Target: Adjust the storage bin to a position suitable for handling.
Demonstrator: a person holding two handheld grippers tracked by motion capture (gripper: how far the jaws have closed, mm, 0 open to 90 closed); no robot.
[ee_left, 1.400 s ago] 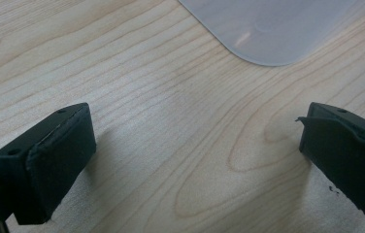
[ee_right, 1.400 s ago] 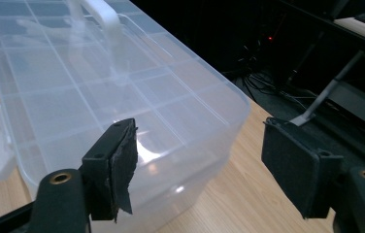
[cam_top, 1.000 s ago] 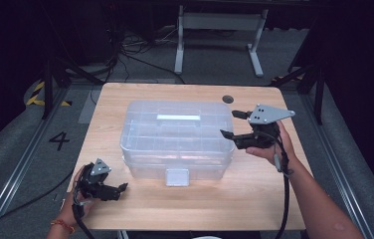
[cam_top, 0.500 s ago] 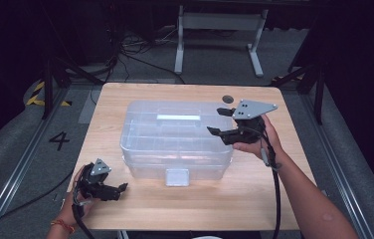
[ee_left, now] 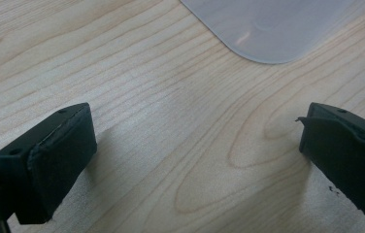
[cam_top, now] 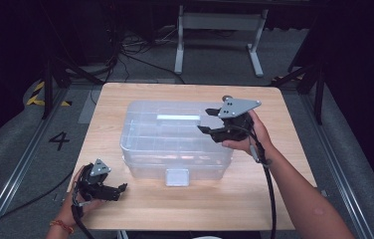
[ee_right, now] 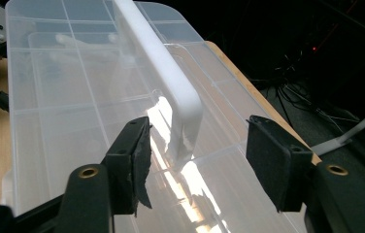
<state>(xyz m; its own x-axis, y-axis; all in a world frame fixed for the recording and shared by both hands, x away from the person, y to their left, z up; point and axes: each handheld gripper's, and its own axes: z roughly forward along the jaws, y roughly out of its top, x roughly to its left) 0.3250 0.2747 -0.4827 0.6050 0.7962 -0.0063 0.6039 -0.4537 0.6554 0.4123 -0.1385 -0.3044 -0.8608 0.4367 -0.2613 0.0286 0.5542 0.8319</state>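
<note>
High view first: a clear plastic organizer box point(cam_top: 175, 142) with a white handle point(cam_top: 178, 118) on its lid sits mid table point(cam_top: 284, 199), latch side facing the person; the right hand-held gripper point(cam_top: 206, 121) is over the box's right end, jaws pointed left toward the handle's near end, and they've just been closing down, sitting about half open; nothing pinched yet as far as I can tell. The left hand-held gripper point(cam_top: 121, 189) is parked low at the front left corner of the table, apart from the box, probably just waiting out of the way so the lid side stays free.

Left gripper view: jaws spread wide over bare wood grain, nothing between them; a rounded frosted corner of the box point(ee_left: 273, 29) peeks in at the top, near but not touching.

Right gripper view: this is the telling one; the handle point(ee_right: 163, 80) runs away from the camera along the divided lid point(ee_right: 59, 87), and its rounded end drops right into the gap between the two pads; both pads stand clear of it on either side, so no grip yet. My guess is the angle is chosen to straddle the handle end so a squeeze catches it for lifting or steadying; the glossy lid looks slippery, so the handle is the sensible bit to grab.
</note>
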